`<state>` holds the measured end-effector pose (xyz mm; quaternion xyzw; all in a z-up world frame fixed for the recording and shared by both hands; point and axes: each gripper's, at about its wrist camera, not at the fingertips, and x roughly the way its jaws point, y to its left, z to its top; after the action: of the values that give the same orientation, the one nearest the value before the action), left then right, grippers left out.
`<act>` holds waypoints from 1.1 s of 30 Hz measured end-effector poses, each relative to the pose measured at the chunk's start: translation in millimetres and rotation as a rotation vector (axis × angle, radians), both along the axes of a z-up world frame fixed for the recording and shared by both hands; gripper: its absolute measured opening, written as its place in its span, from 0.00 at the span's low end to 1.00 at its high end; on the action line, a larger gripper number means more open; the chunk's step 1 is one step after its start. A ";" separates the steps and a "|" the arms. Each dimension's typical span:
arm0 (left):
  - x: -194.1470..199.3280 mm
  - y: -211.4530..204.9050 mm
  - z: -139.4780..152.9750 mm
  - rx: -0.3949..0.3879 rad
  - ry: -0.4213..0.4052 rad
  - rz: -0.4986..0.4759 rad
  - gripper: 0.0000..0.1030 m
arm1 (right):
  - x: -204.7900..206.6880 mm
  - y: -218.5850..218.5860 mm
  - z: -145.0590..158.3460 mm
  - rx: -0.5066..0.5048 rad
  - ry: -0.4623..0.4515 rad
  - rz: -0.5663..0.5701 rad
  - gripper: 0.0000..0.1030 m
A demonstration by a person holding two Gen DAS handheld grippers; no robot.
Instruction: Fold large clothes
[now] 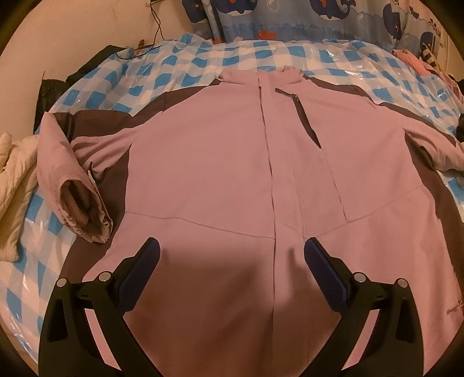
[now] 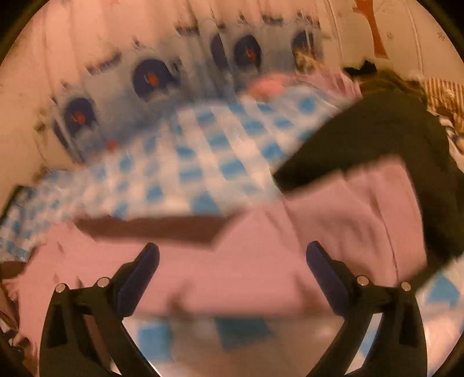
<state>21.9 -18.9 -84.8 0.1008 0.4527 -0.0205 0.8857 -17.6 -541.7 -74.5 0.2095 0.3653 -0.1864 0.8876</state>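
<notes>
A large pink jacket [image 1: 220, 162] with brown side panels lies front up and spread flat on the checked bed cover [image 1: 185, 72], its collar far from me. Its left sleeve [image 1: 72, 179] is bent back, cuff opening toward the camera. My left gripper [image 1: 231, 252] hovers open over the jacket's lower front, nothing between its fingers. The right wrist view is blurred: my right gripper [image 2: 232, 258] stands wide open above a pink part of the jacket [image 2: 333, 208], most likely its sleeve, with nothing between the blue pads [image 2: 324, 269].
Whale-print pillows [image 1: 290, 20] line the headboard. A cream quilted garment [image 1: 14, 179] lies at the left bed edge. A dark garment [image 2: 385, 133] and other clothes pile at the right. A black cable [image 1: 158, 29] hangs down the wall at the back left.
</notes>
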 end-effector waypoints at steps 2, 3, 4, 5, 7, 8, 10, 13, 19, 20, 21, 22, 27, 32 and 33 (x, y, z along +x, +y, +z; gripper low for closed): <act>0.2 2.1 1.8 -0.012 -0.001 0.000 0.93 | -3.8 -3.0 -8.9 0.120 0.008 -0.019 0.94; 0.2 3.9 3.0 -0.016 -0.004 0.005 0.93 | -13.2 11.8 1.0 0.129 -0.042 0.000 0.94; 0.7 6.0 4.2 -0.022 -0.006 0.010 0.93 | -18.7 30.5 12.8 0.119 -0.078 0.044 0.94; 1.6 10.4 6.8 -0.042 -0.009 0.022 0.93 | -22.8 53.3 24.3 0.108 -0.113 0.100 0.94; 2.7 19.7 13.2 -0.104 -0.016 0.041 0.93 | -26.8 108.3 46.9 0.133 -0.183 0.231 0.94; 1.8 27.0 19.4 -0.148 -0.029 0.056 0.93 | -24.8 138.6 52.9 0.174 -0.196 0.291 0.94; -1.7 35.6 28.8 -0.154 -0.073 0.085 0.93 | -16.5 190.5 50.7 0.301 -0.195 0.375 0.94; -8.8 49.3 43.0 -0.097 -0.156 0.147 0.93 | -3.0 260.0 32.3 0.465 -0.189 0.465 0.94; -14.9 87.4 60.1 -0.027 -0.257 0.245 0.93 | -4.2 375.6 -30.8 0.474 -0.055 0.647 0.94; -14.1 92.6 58.9 -0.003 -0.256 0.238 0.93 | -9.0 381.1 -38.5 0.462 -0.040 0.657 0.94; -13.3 95.0 56.6 0.042 -0.260 0.226 0.93 | -12.3 383.9 -45.0 0.442 -0.048 0.659 0.94; -12.7 94.7 52.0 0.124 -0.278 0.214 0.93 | -15.7 384.4 -45.9 0.438 -0.074 0.655 0.94; 9.2 92.1 30.9 0.318 -0.306 0.162 0.93 | -11.5 376.2 -53.6 0.491 -0.096 0.638 0.94; 37.7 100.8 15.6 0.305 -0.228 0.203 0.93 | -10.8 374.8 -56.4 0.458 -0.098 0.638 0.94; 42.6 106.6 11.3 0.287 -0.209 0.218 0.87 | -10.4 375.7 -57.3 0.453 -0.098 0.638 0.94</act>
<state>64.6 87.6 -73.5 0.1780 0.3649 0.1509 0.9013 -28.0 -166.0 -131.8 0.2847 0.4013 0.1946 0.8486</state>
